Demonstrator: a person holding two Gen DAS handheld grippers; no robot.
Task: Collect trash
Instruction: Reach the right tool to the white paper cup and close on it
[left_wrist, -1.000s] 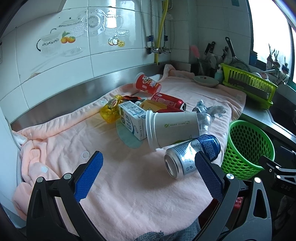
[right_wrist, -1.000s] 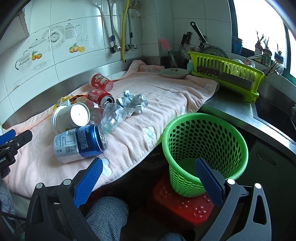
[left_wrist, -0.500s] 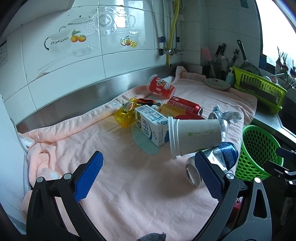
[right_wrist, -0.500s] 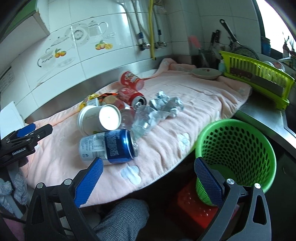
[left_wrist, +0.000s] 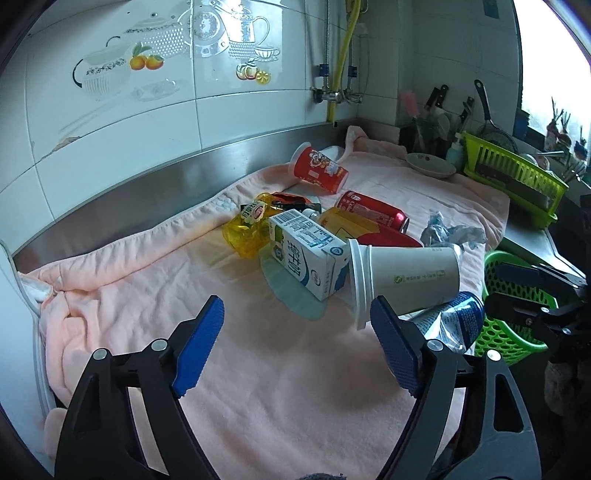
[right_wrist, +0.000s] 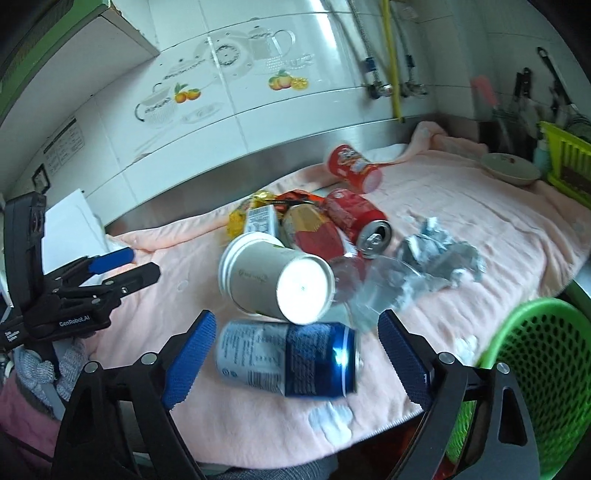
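The right tool (right_wrist: 293, 352) has its blue-padded jaws apart; they have just been closing a little, and the blue and silver can (right_wrist: 288, 360) lies on its side in the gap between them, though neither pad presses on it. The left tool (left_wrist: 295, 345) also stands with its jaws apart after narrowing slightly, and only bare pink towel (left_wrist: 258, 387) shows between its pads.

Just beyond the can, in the right wrist view, a white paper cup (right_wrist: 275, 277) lies on its side, its base turned toward the camera and its wall touching the can's upper side. To the right of the cup sits a crushed clear plastic piece (right_wrist: 373, 284), and past that a crumpled silvery wrapper (right_wrist: 439, 258). Behind the cup are a white and blue milk carton (left_wrist: 308, 254), a yellow and red packet (right_wrist: 310, 229), and a red soda can (right_wrist: 356, 219) lying with its opened top facing forward. A squashed yellow plastic bottle (left_wrist: 247, 230) rests left of the carton. Farther back, near the steel backsplash, a red snack cup (left_wrist: 319, 170) lies tipped over.

All of this rests on the towel spread over the tabletop. A green mesh basket (right_wrist: 532, 369) stands below the tabletop's front edge at the right, and a small dish (left_wrist: 430, 166) and a lime drying rack (left_wrist: 513, 177) sit at the far end.
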